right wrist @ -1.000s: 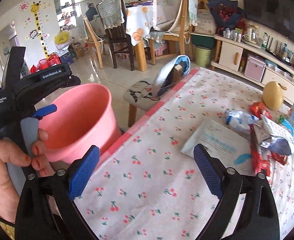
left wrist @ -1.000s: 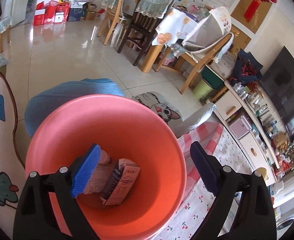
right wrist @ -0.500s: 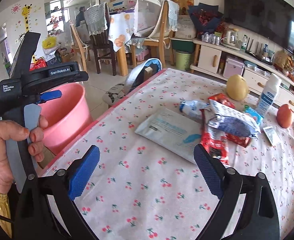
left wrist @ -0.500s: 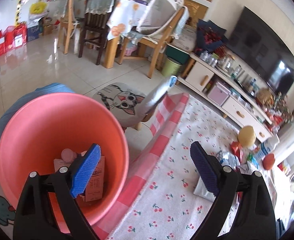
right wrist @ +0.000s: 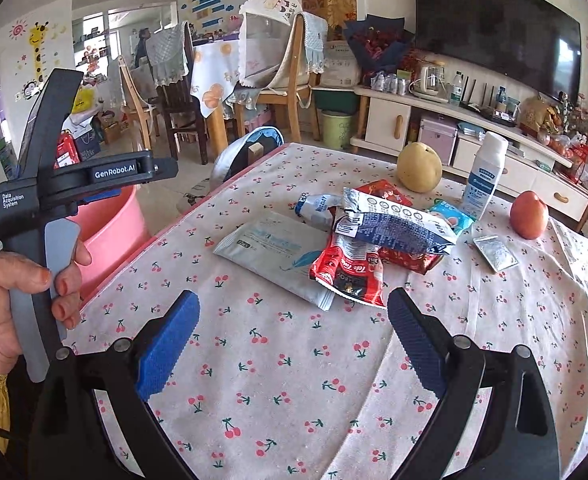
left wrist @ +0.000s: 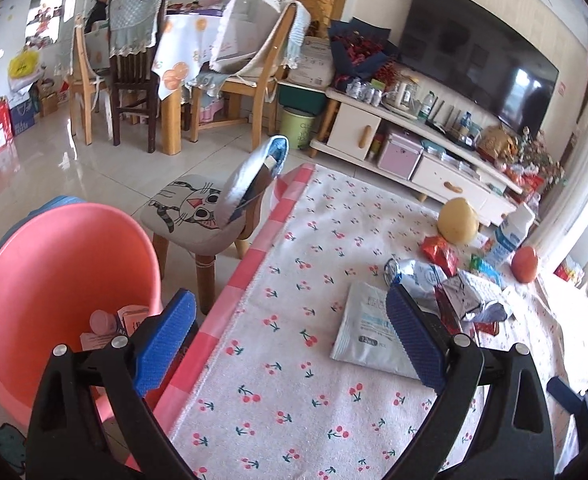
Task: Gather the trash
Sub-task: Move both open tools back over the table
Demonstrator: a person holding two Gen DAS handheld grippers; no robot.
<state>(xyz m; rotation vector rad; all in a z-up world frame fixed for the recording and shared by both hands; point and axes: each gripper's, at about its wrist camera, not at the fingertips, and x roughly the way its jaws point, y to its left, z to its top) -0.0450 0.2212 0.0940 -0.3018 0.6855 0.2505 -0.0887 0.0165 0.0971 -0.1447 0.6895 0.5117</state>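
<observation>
crumpled wrappers [right wrist: 377, 236] piled on table; pink bin [left wrist: 62, 280] w/ cartons.

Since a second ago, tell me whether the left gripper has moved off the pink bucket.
Yes. The left gripper has swung from above the pink bucket rightward over the cherry tablecloth; its jaws are opening, nothing between them.

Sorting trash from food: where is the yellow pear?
In the right wrist view, the yellow pear sits at the table's far side, left of the white bottle, behind the wrappers.

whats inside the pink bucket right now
The pink bucket holds small cartons and a pink round cap at the bottom. The left hand-held gripper covers part of the floor, so anything lying there is hidden.
</observation>
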